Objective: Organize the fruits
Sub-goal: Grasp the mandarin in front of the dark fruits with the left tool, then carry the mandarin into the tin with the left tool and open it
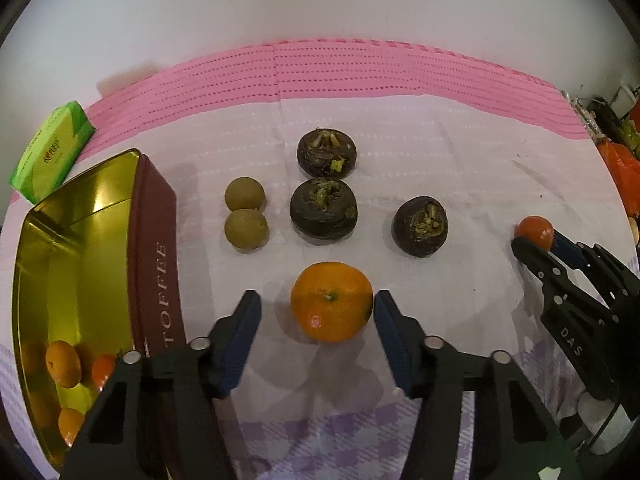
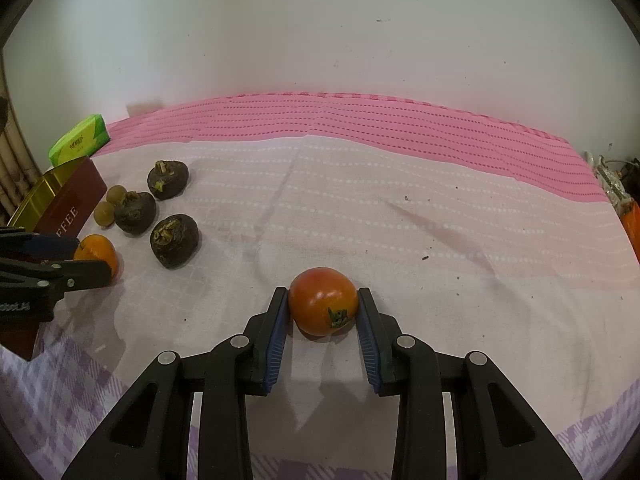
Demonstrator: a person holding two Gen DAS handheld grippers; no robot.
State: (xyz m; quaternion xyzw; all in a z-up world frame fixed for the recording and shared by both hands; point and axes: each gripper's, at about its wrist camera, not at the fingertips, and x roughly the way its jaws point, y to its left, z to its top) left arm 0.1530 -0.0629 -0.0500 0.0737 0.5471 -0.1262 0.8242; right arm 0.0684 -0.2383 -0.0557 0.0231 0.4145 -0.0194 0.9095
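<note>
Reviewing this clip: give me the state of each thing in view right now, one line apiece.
Left tongs: open, straddling the tangerine, right pad at its skin, left pad apart.
Right tongs: shut on the tomato.
Tangerine: on the cloth.
Tomato: gripped, resting on the cloth.
Toffee tin: lid off, small orange fruits inside.

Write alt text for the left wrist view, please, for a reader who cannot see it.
The left gripper straddles a round orange mandarin on the pale cloth-covered table; one pad seems to touch it, the other is apart. Behind lie three dark purple mangosteens and two small brown round fruits. An open gold-lined toffee tin on the left holds small orange fruits.
</note>
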